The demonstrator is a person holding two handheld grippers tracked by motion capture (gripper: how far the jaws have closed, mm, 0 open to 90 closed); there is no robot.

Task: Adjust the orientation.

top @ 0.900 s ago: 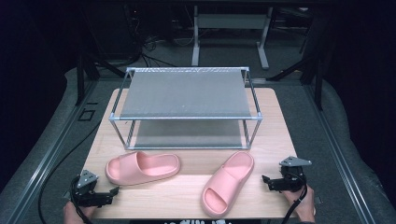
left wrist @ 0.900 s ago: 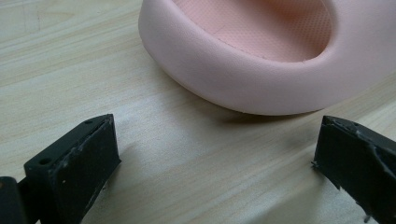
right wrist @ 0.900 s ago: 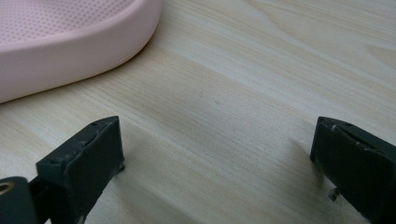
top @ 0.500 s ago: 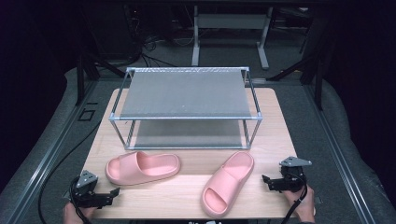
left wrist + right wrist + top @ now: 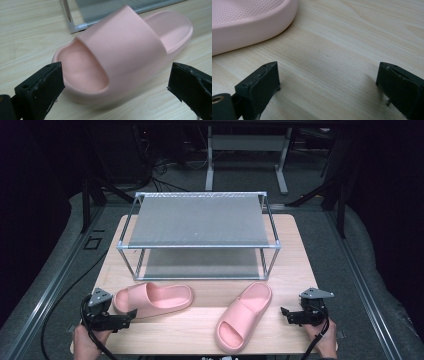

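Now, left gripper point(image 5: 126, 319): jaws wide and empty, low at the near left of the table point(image 5: 200, 330).
Left slipper point(image 5: 155, 299): just beyond those jaws at about one o'clock, toe opening facing them in the left gripper view point(image 5: 120, 57); long axis runs nine to three across the table.
Right gripper point(image 5: 286, 313): jaws wide and empty, over bare wood.
Right slipper point(image 5: 245, 316): at nine o'clock from that gripper, near but apart, long axis from seven to one.
Rack point(image 5: 200, 247): at twelve, behind both slippers.
Nearer hand: judged the left, for the left slipper.
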